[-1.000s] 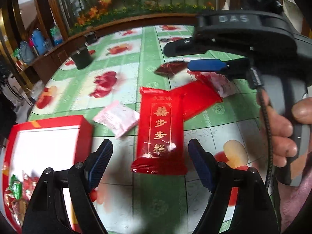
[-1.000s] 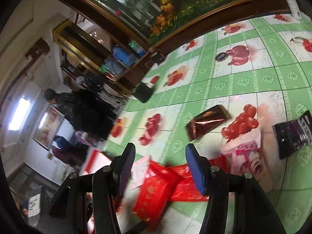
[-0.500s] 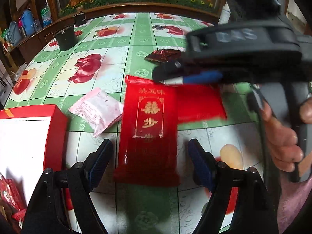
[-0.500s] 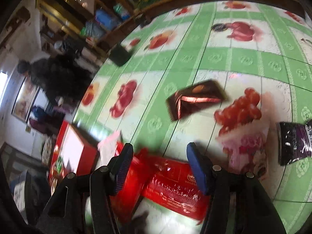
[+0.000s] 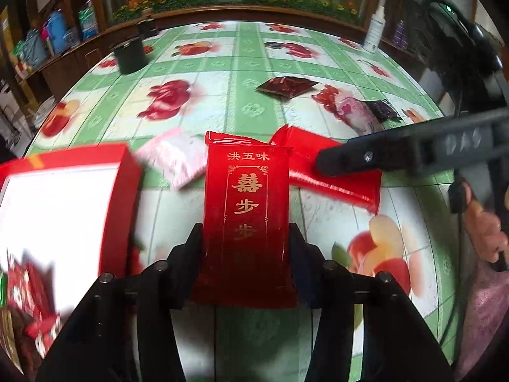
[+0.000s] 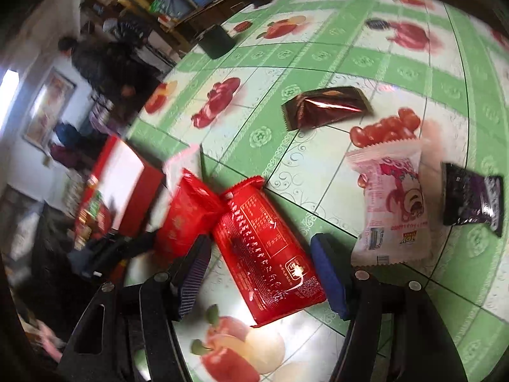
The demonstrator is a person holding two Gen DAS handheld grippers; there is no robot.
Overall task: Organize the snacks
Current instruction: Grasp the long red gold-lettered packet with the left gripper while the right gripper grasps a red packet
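A red snack packet with gold characters (image 5: pixel 246 191) lies lengthwise on the fruit-print tablecloth. My left gripper (image 5: pixel 246 248) is closing on its near end, and both pads touch its long edges. Behind it and to the right lies a second red packet (image 5: pixel 334 172), printed side up in the right wrist view (image 6: pixel 270 254). My right gripper (image 6: pixel 261 264) straddles that packet with its jaws opening and a gap on each side. A red gift box (image 5: pixel 121 191) with a white inside holds several small wrapped snacks at the left.
A pink packet (image 5: pixel 175 162) lies between the box and the gold-lettered packet. Farther out are a dark brown packet (image 6: pixel 324 108), a pink-and-white packet (image 6: pixel 391 203) and a purple-black packet (image 6: pixel 470 200). A black cup (image 5: pixel 128 54) and a white bottle (image 5: pixel 373 31) stand near the far edge.
The left jaws closed in from wide apart onto the gold-lettered packet. The right gripper rolled, sank over the second red packet and spread its jaws wider.
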